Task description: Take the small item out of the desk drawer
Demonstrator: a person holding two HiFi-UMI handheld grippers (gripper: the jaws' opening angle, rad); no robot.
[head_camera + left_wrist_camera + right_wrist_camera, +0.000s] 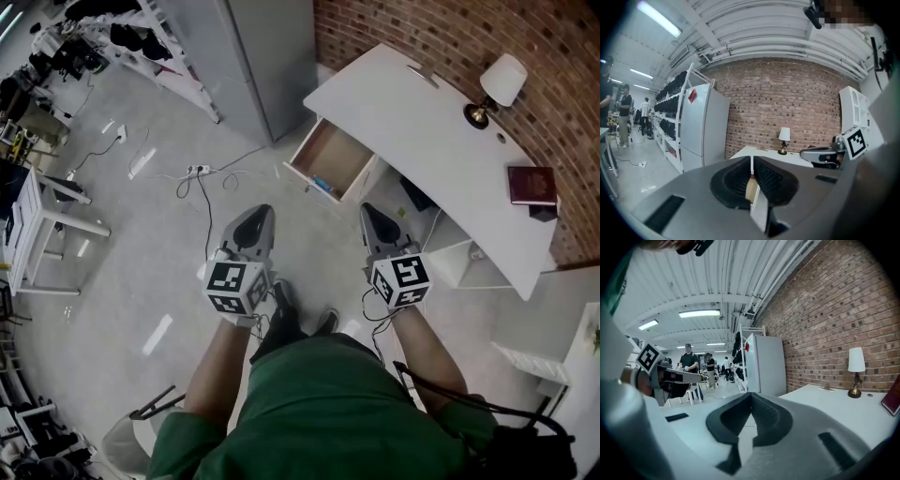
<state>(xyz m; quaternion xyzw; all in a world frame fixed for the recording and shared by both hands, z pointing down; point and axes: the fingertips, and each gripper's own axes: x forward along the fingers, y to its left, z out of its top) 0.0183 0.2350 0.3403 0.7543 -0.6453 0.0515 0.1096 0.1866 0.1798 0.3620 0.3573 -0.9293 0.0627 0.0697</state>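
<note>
Small item, bluish and slim, lay inside the open drawer of the white bench, tucked along the drawer's front wall toward its right corner, with bare wood showing behind it. From the head view it was too small to identify, but its size and flat look suggested something light that would lift with little effort and might slide on the smooth wood if nudged rather than pinched. Whether it was stiff or soft could not be told. The likely place to take hold was across its narrow width from above, though the front wall sat just beside it, so one jaw would probably have to slip between the small item and that wall, or the piece would first need drawing back into the open part of the drawer. The left gripper and the right gripper were held side by side in front of the person, well apart from the drawer and pointing toward it. Each had its jaws pressed together with nothing between them, so they would need to spread before any grasp. A lamp and a dark red book stood on the bench top, clear of the drawer.
</note>
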